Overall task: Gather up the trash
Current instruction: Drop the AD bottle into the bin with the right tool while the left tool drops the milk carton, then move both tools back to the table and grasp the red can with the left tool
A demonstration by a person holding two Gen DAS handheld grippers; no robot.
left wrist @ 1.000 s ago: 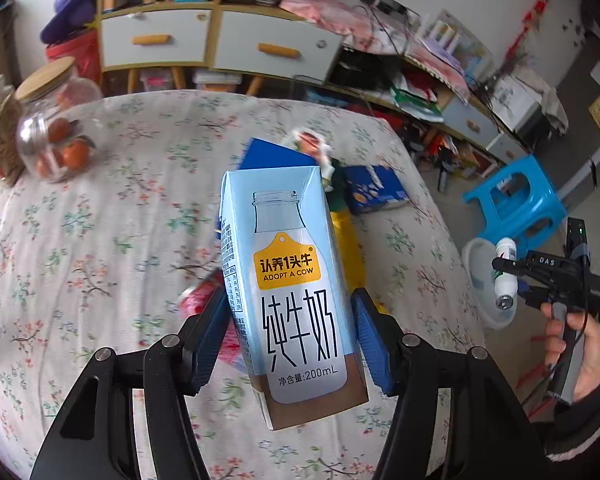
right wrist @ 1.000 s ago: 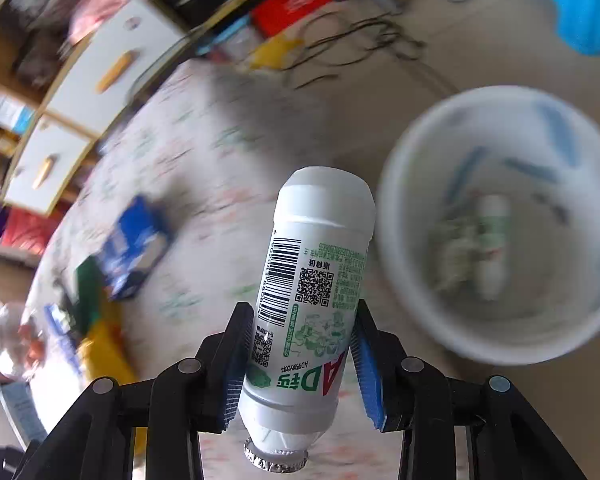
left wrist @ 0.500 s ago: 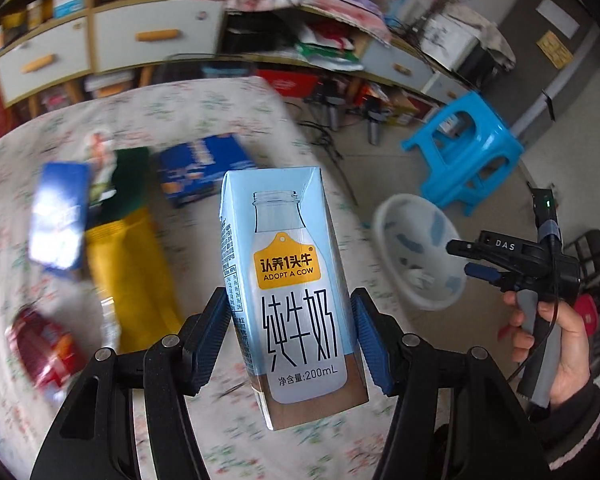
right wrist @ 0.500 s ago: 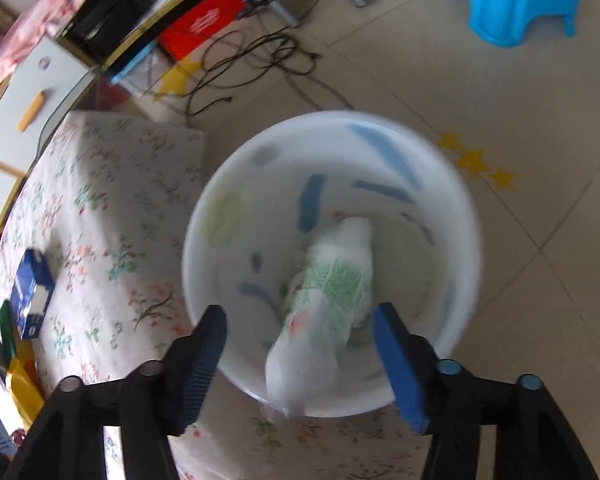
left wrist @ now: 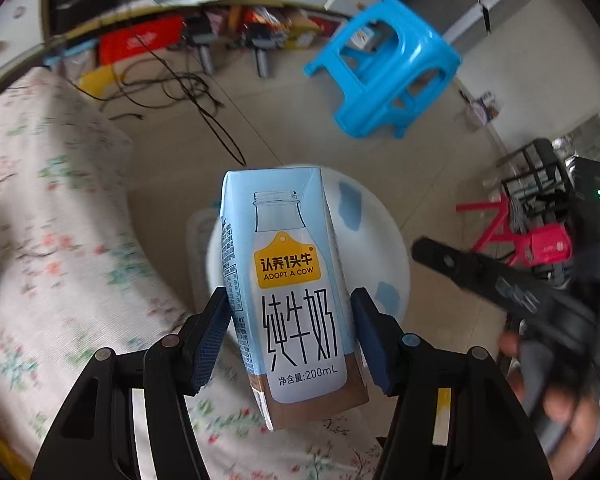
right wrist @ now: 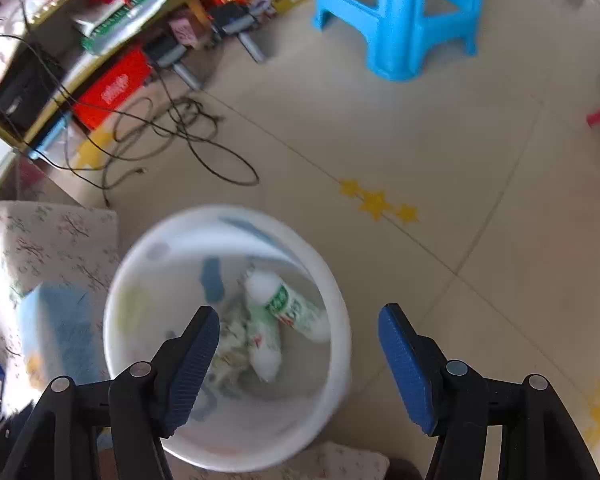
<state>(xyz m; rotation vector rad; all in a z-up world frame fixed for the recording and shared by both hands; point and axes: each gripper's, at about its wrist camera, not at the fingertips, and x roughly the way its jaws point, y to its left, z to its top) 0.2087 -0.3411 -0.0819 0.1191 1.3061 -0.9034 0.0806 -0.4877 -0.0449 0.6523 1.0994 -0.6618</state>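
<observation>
1. Milk carton (left wrist: 296, 288) is clamped between the pads of the left gripper (left wrist: 290, 336); it has travelled from over the flowered tablecloth (left wrist: 52, 216) to above the white bin (left wrist: 384, 256) on the floor, so I judge it is the next thing to drop.
2. Right gripper (right wrist: 299, 356) has just been opening and now stands wide with nothing between its jaws; its white drink bottle (right wrist: 288, 308), held a second ago, now lies inside the bin (right wrist: 336, 360).
</observation>
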